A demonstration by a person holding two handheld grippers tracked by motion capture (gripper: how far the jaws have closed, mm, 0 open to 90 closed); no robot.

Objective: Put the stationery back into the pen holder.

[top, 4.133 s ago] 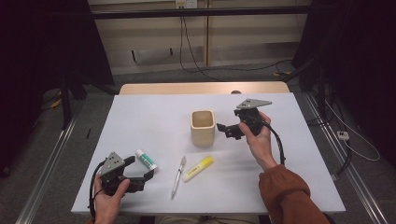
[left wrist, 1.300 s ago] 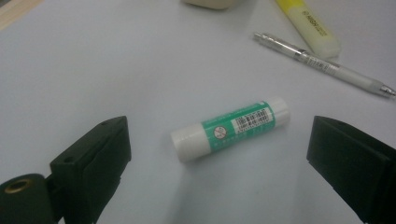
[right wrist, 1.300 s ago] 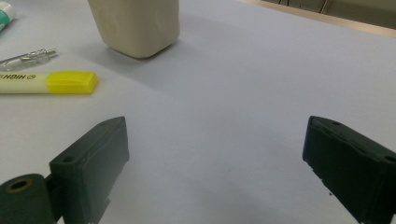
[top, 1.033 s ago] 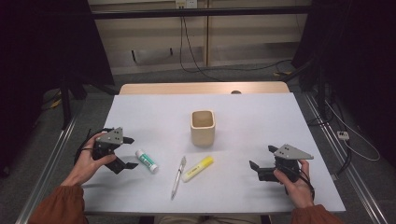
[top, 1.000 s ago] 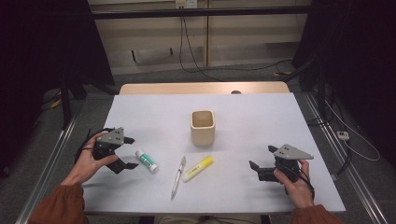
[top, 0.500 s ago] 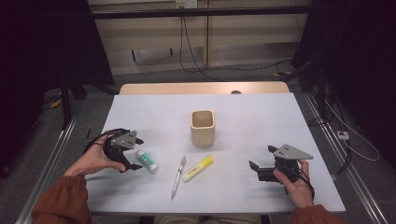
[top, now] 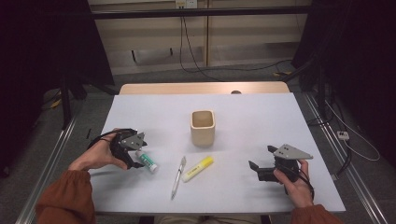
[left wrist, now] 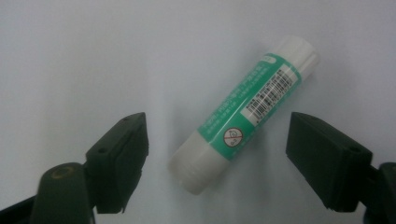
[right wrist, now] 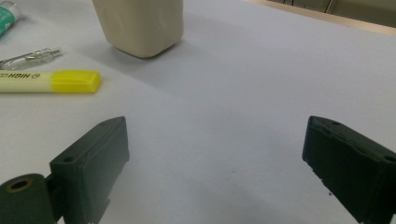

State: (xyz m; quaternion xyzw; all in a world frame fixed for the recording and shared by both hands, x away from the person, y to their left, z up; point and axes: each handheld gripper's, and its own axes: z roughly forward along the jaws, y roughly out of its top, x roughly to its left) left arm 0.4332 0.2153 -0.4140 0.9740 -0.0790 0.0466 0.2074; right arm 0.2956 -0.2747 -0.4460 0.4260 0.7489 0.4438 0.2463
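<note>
A white and green glue stick (left wrist: 245, 112) (top: 146, 161) lies flat on the white table, tilted. My left gripper (left wrist: 217, 154) (top: 136, 157) hangs over it, and its jaws stand on either side of the stick without touching it. They have just been closing, with the stick between them. A clear pen (top: 178, 174) and a yellow highlighter (top: 198, 168) (right wrist: 49, 80) lie side by side in the middle front. Behind them stands a cream cup (top: 202, 127) (right wrist: 140, 25). At the front right my right gripper (top: 261, 164) (right wrist: 217, 172) rests low, open, with nothing between its jaws.
The white table (top: 252, 116) has a wooden strip along its far edge. Cables trail on the floor behind it, and dark stands flank both sides.
My left gripper has moved right, over the glue stick, and its jaws now straddle it. The right gripper has kept still at the front right.
</note>
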